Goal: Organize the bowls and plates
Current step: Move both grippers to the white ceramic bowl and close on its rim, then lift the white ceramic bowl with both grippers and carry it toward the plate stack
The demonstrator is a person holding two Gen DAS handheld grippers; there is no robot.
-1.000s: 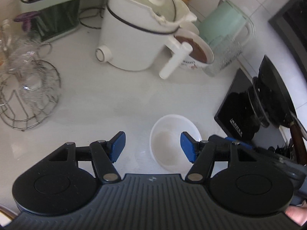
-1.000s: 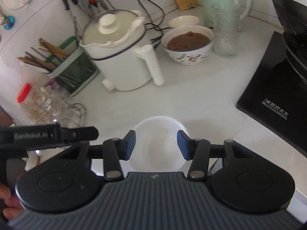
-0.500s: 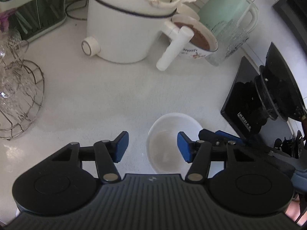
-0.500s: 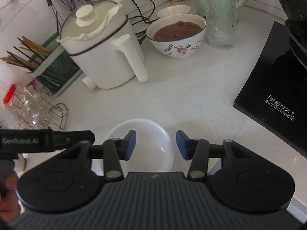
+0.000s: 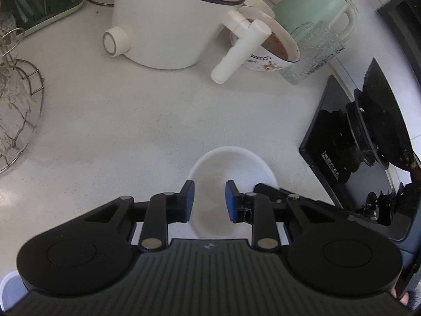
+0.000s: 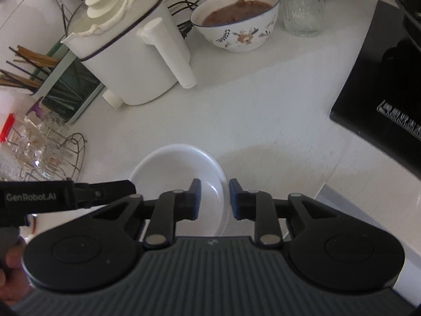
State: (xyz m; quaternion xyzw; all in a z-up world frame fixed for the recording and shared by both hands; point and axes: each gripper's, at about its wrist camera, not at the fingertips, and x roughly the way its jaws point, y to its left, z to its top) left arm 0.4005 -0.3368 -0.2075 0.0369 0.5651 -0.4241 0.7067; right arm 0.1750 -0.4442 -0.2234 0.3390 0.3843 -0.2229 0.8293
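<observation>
White bowl point(image 5: 231, 173): empty, round, smooth and glossy, on the pale speckled bench point(image 5: 118, 121) near the black cooktop point(image 5: 339, 158).
Left hand-held gripper point(image 5: 208, 197): jaws just closing, straddling the bowl's left rim; pad contact unclear.
Right hand-held gripper point(image 6: 214, 197): jaws just closing over the right rim; contact unclear.
Risk: slick glazed rim may slip from the blue pads; uneven lifting could tilt it.
Nearby: full patterned bowl point(image 6: 236, 21), white kettle point(image 6: 126, 50).

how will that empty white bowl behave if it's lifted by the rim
The white bowl looks rigid, glazed ceramic, so probably slippery and breakable if dropped. It is empty, so likely light. Gripped at one rim edge, it may tilt.
</observation>
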